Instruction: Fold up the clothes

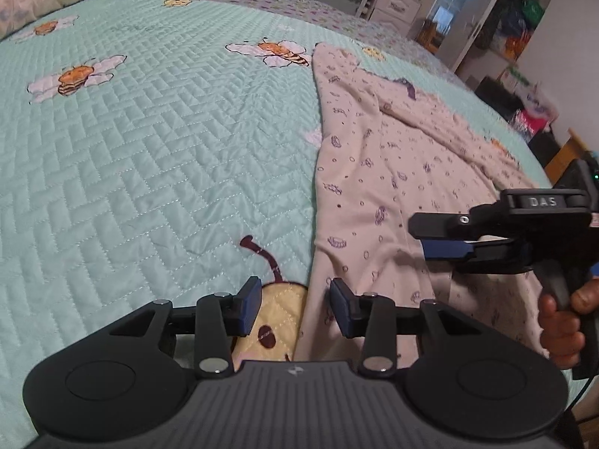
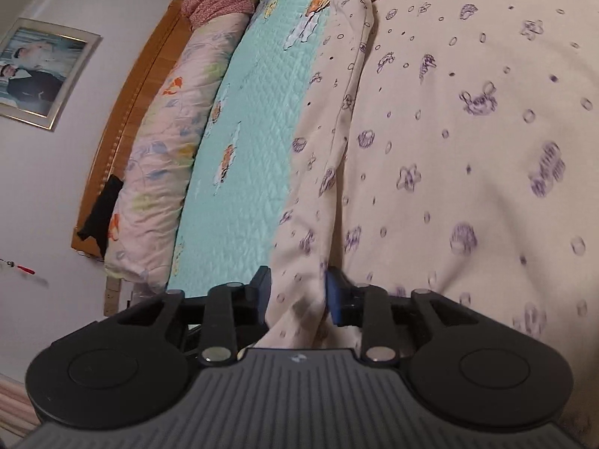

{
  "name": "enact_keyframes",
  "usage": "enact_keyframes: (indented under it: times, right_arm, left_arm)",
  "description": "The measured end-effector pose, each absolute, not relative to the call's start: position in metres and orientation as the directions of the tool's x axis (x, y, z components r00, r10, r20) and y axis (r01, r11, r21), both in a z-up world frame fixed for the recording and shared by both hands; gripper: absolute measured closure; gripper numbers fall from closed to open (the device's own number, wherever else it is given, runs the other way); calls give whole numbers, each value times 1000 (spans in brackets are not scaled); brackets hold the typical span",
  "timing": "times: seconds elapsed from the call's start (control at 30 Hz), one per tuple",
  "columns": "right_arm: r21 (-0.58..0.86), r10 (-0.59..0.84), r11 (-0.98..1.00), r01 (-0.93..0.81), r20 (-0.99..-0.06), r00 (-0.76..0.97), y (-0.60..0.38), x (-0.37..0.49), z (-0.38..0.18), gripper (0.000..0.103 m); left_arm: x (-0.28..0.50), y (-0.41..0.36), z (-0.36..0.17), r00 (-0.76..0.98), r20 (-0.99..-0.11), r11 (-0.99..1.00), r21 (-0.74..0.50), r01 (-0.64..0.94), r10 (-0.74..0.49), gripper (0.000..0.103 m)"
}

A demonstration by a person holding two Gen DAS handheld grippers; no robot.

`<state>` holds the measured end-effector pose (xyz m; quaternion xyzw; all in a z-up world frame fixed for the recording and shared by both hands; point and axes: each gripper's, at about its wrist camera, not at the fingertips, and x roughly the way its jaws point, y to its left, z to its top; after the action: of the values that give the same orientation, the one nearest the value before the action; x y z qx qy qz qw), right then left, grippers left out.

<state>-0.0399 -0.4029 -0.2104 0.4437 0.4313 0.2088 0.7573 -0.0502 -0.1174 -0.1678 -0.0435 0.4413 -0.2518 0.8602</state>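
Nearest in the left wrist view: left gripper (image 1: pixel 294 307), jaws parted and empty, straddling the near left edge of the garment (image 1: pixel 393 172) where cream cloth meets the quilt (image 1: pixel 149 149). One pad over the yellow patch on the quilt, the other over cloth; nothing pinched.

Just beyond and to the right: right gripper (image 1: pixel 434 234), held in a hand (image 1: pixel 561 321), hovering low over the garment's near end. Looks empty from this side. In its own view, though, right gripper (image 2: pixel 297 295) has a raised fold of the garment (image 2: pixel 449 131) standing between the pads; whether clamped or merely bracketed, cannot tell.

Farther off: garment spread flat on the quilt (image 2: pixel 243 149), a sleeve folded across its upper part, far end reaching toward the bee motifs.

For a clean fold, probably best to:
- lower the left jaws onto the edge and bite both layers;
- match heights on both sides before lifting;
- carry the near end toward the far end, keeping the edge taut.
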Motion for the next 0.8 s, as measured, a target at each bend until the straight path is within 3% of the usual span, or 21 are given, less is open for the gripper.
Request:
enact_keyframes:
  times: [0.23,0.33,0.37,0.4,0.43,0.47,0.6,0.8]
  right_arm:
    - [886,768,455,83,-438,466,-382,-77,-217,69]
    - [864,756,499,69,-473,453,-369,-87,-214,76]
    - [859,750,506,75,-481,454,-366,-87,-214,85]
    - [855,743,513,82,-490,456,-363,-87,-213,102]
    - [856,743,509,92,-490,456,-360,-88,-214,103]
    - [871,756,479,110,-473,453,-357,-91,-216,103]
    - [889,778,433,151,-453,435,-346,-101,-225,103]
    - [902,778,374,216,-432,456,-354,-101,-238,103]
  left_arm:
    - [-51,-93,-171,316,-714,776,-523,353,-625,57]
    - [-52,-89,-175,297,-710,767,-554,324,-639,58]
    - [-52,-88,-175,295,-706,763,-563,316,-643,59]
    - [-52,-87,-174,295,-708,765,-566,308,-642,63]
    - [-52,-87,-173,299,-717,775,-556,300,-630,80]
    - [-53,-86,-171,305,-732,791,-532,301,-609,88]
    - [-58,-79,-171,325,-773,834,-460,304,-545,94]
    - [-57,-78,-172,334,-787,848,-424,320,-519,94]
